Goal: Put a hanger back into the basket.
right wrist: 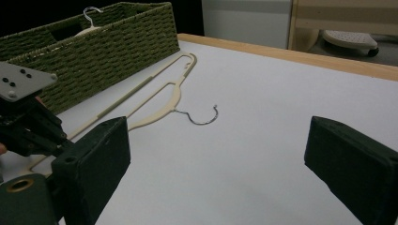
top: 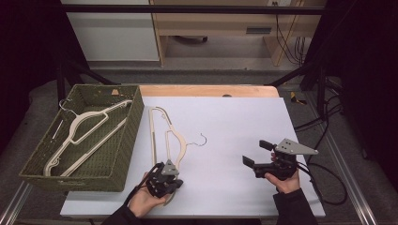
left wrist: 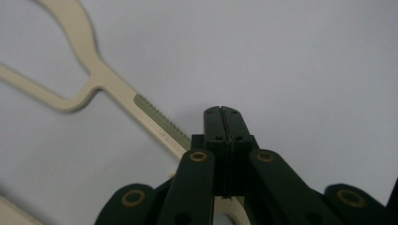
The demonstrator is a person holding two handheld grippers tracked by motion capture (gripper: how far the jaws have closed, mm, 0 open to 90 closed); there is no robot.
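A beige plastic hanger (top: 180, 146) with a wire hook lies flat on the white table top (top: 234, 122), its hook pointing right. My left gripper (top: 165, 182) rests over the hanger's near end, jaws pressed together. In the left gripper view the shut jaw tips (left wrist: 223, 113) stand over bare table, and the hanger's ridged arm (left wrist: 157, 121) runs in from the upper left and passes under the gripper. My right gripper (top: 256, 152) hovers to the right, wide open and holding nothing (right wrist: 216, 178). The right gripper view shows the hanger (right wrist: 173, 96) and the left gripper (right wrist: 28, 126) ahead.
A green woven basket (top: 126, 136) stands at the table's left side and holds other beige hangers (top: 80, 126); its wall (right wrist: 112, 42) rises beside the loose hanger. Cables trail off the table's right edge. A wooden strip borders the far edge.
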